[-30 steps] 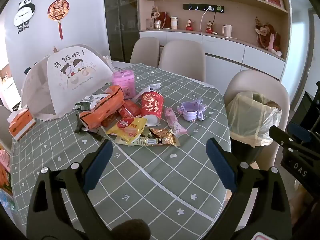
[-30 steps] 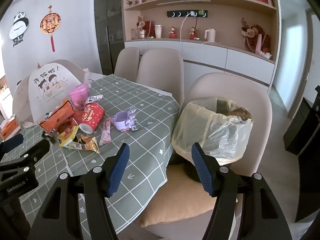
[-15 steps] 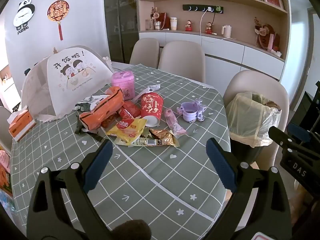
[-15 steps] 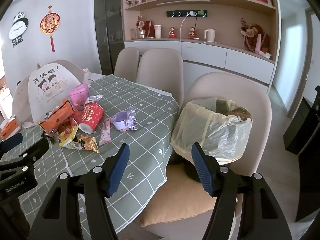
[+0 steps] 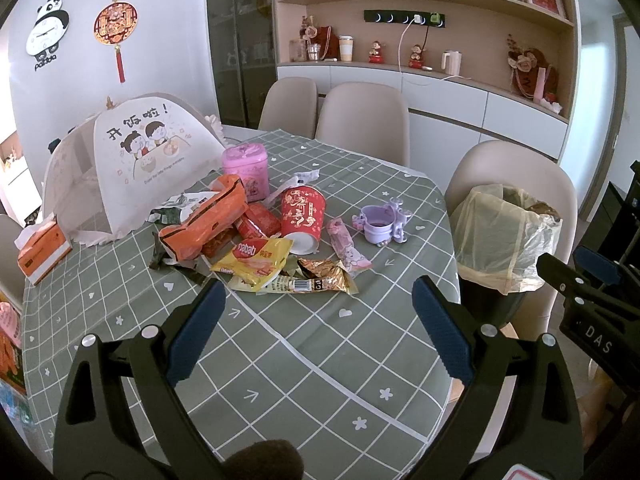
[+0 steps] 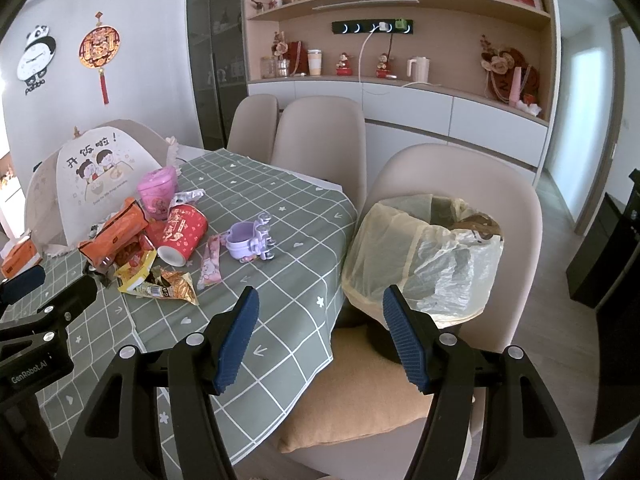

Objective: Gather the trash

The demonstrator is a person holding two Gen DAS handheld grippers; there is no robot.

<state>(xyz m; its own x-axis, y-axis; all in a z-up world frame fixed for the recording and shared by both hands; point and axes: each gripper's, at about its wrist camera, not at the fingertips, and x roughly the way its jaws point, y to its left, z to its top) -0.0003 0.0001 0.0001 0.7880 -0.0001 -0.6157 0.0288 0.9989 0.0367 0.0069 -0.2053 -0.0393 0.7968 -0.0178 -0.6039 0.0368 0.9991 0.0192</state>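
A heap of trash lies mid-table: a tipped red paper cup [image 5: 302,216] [image 6: 182,234], an orange packet [image 5: 206,220], a yellow snack wrapper [image 5: 256,258], a gold wrapper [image 5: 322,276] [image 6: 170,286] and a pink wrapper [image 5: 346,246] [image 6: 210,262]. A bin lined with a yellowish bag [image 5: 504,236] [image 6: 420,252] stands on the chair at the table's right. My left gripper [image 5: 318,314] is open and empty above the near tablecloth. My right gripper [image 6: 320,328] is open and empty, near the table's right edge before the bin.
A white food cover [image 5: 132,168], a pink tin [image 5: 246,166], an orange tissue box [image 5: 42,252] and a purple toy cup [image 5: 382,224] [image 6: 248,240] also stand on the grey checked tablecloth [image 5: 304,360]. Beige chairs [image 5: 362,120] ring the table; a tan cushion [image 6: 360,396] lies under the bin.
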